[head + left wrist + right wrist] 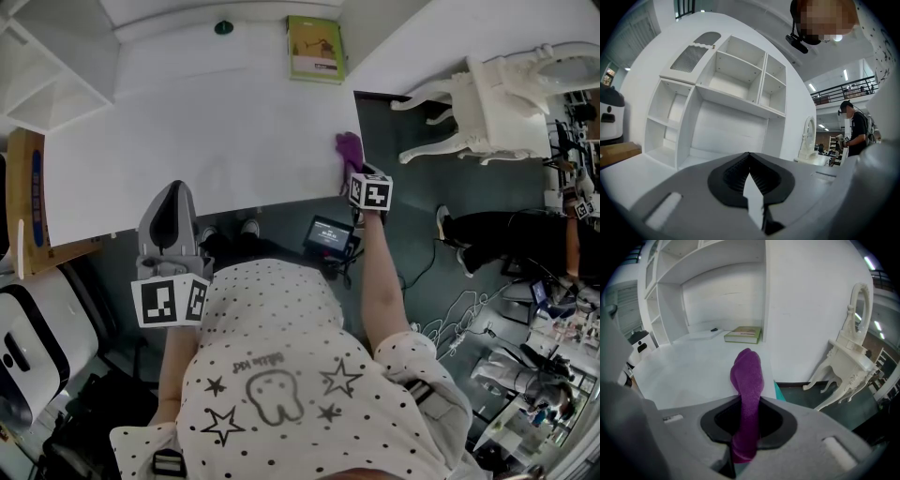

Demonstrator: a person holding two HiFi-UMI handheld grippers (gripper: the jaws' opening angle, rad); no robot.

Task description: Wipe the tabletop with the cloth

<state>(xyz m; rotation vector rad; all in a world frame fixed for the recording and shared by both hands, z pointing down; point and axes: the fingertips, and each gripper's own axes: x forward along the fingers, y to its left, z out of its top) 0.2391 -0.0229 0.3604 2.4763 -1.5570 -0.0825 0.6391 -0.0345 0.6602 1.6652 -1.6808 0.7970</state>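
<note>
A purple cloth point(349, 148) rests on the front right corner of the white tabletop point(206, 122), and my right gripper point(354, 172) is shut on it. In the right gripper view the cloth point(747, 376) sticks up and forward out of the closed jaws of the right gripper point(746, 425), over the table's right edge. My left gripper point(169, 192) is at the table's front edge, to the left, with its tip just over the surface. In the left gripper view the left gripper point(751, 180) is shut with nothing in it and points at a white shelf unit point(731, 89).
A green book point(316, 49) and a small dark round object point(223, 27) lie at the table's back. A white ornate dressing table point(487, 103) stands to the right on the dark floor. A cardboard box point(23, 202) and a white appliance point(23, 347) are at the left. A person in black point(506, 239) stands far right.
</note>
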